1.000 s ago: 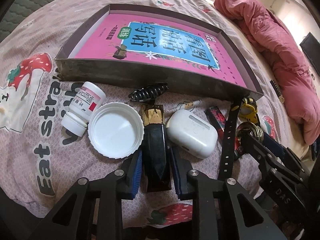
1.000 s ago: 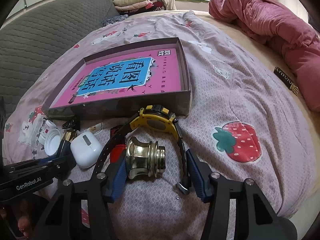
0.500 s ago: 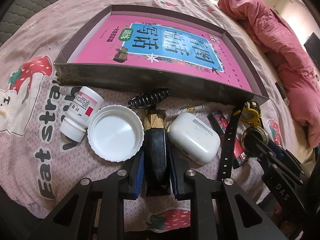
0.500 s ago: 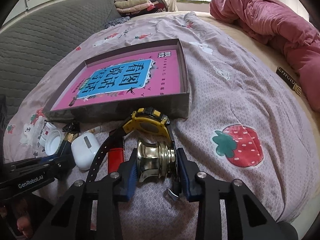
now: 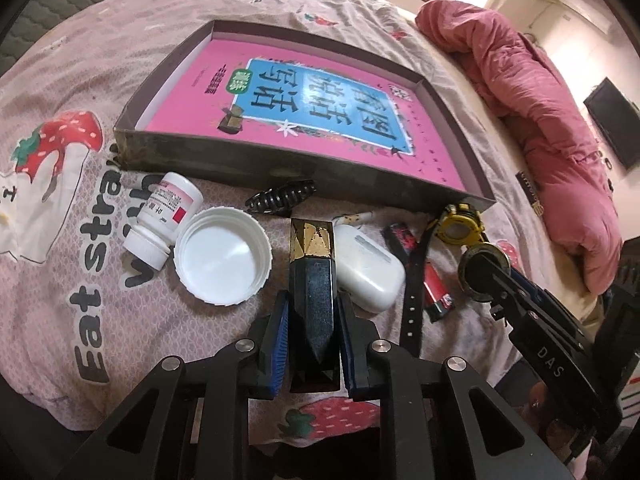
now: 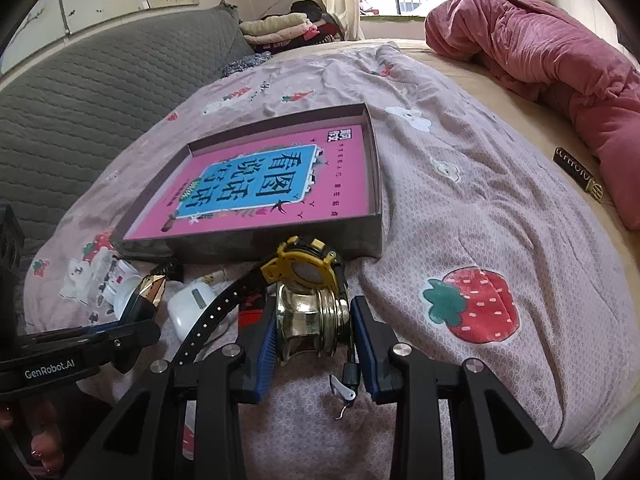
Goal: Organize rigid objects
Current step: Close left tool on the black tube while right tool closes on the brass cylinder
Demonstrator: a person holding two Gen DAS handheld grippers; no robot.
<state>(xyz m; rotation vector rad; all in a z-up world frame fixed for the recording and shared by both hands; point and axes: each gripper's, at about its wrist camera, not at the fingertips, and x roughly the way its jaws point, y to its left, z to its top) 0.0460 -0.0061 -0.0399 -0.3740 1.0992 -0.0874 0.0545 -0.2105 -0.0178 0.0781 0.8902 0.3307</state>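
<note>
Tongs, yr left [image 5: 312,316]: clamped on black-gold lipstick case [image 5: 312,280]. Yr right tongs [image 6: 314,330]: clamped on brass spool [image 6: 310,320], both beside tray [image 5: 280,164].

Faceted black lipstick tube with gold cap [image 5: 313,276] and ribbed brass knob [image 6: 310,322] lie before shallow dark cardboard tray [image 5: 256,162] on bed.

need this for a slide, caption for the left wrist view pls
Left gripper shut on a black-and-gold case, with a white cap, pill bottle and earbud case before a tray.
</note>
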